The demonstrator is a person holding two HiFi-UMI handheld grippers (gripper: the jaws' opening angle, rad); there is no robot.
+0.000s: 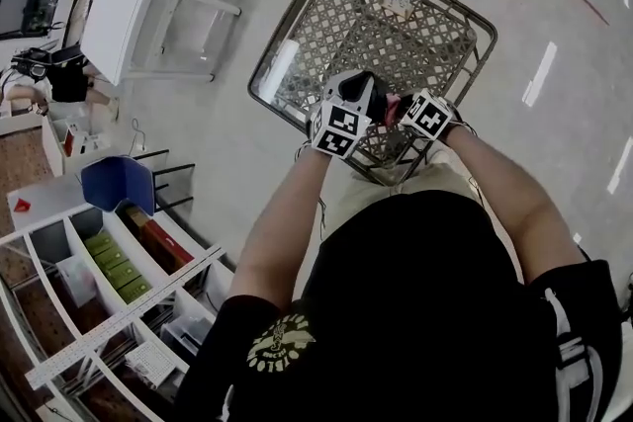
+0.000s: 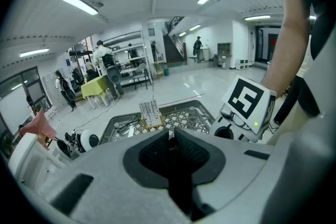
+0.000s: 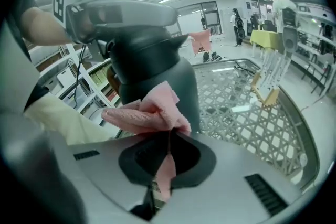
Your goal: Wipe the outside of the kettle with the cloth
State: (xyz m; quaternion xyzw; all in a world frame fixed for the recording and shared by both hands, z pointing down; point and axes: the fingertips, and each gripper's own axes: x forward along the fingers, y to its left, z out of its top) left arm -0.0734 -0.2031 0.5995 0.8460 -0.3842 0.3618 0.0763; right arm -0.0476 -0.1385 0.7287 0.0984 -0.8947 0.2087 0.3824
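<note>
The right gripper (image 3: 169,135) was clamped on the pink cloth (image 3: 144,113), which lay against the dark kettle (image 3: 157,68). The left gripper (image 2: 171,135), jaws together, seemingly gripped the kettle's top above the mesh desk (image 1: 425,40).

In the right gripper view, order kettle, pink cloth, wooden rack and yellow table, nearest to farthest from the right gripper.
1. pink cloth, gripped by the right gripper
2. kettle, just behind it
3. wooden rack, farther right
4. yellow table, far right
</note>
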